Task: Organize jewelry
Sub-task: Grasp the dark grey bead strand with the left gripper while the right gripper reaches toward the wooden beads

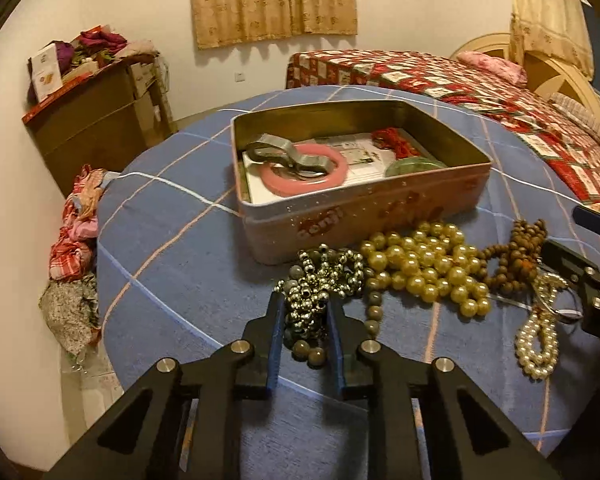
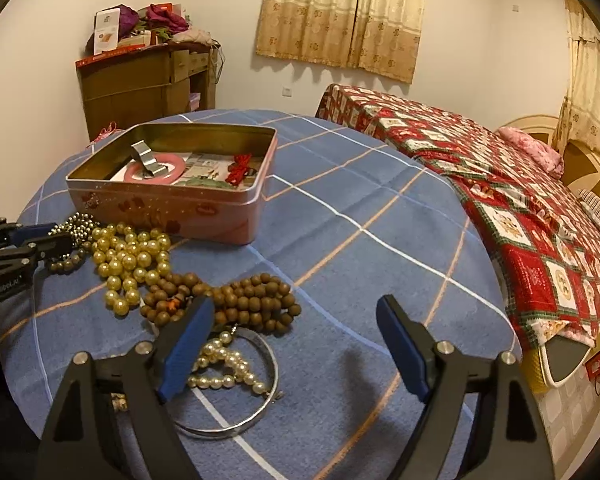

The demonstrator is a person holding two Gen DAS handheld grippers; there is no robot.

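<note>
While we hold both tools over the blue checked bench (image 2: 340,216), we note the following.

Left gripper (image 1: 303,312): we have its fingers (image 1: 275,332) pinching a silver bead string (image 1: 320,276), with beads packed between the blue pads.

Right gripper (image 2: 296,316): we hold its fingers (image 2: 188,344) spread wide, nothing between them; the left one lies over the pearl strand (image 2: 224,364), and we cannot tell whether it touches.

Tin (image 1: 364,204): pink, open, at the far side of the jewelry pile; we see a pink bangle (image 1: 304,178), a metal clip (image 1: 288,152), red cord (image 1: 392,140) and a green bangle (image 1: 412,166) inside.

Gold bead necklace (image 1: 424,264): heaped just in front of the tin, touching the silver bead string.

Brown wooden beads (image 2: 236,300): piled beside the gold ones, just ahead of our right gripper.

Silver bangle (image 2: 236,420): flat on the bench, ringing part of the pearl strand.

Bed (image 2: 500,200): red patterned cover, beyond the bench.
</note>
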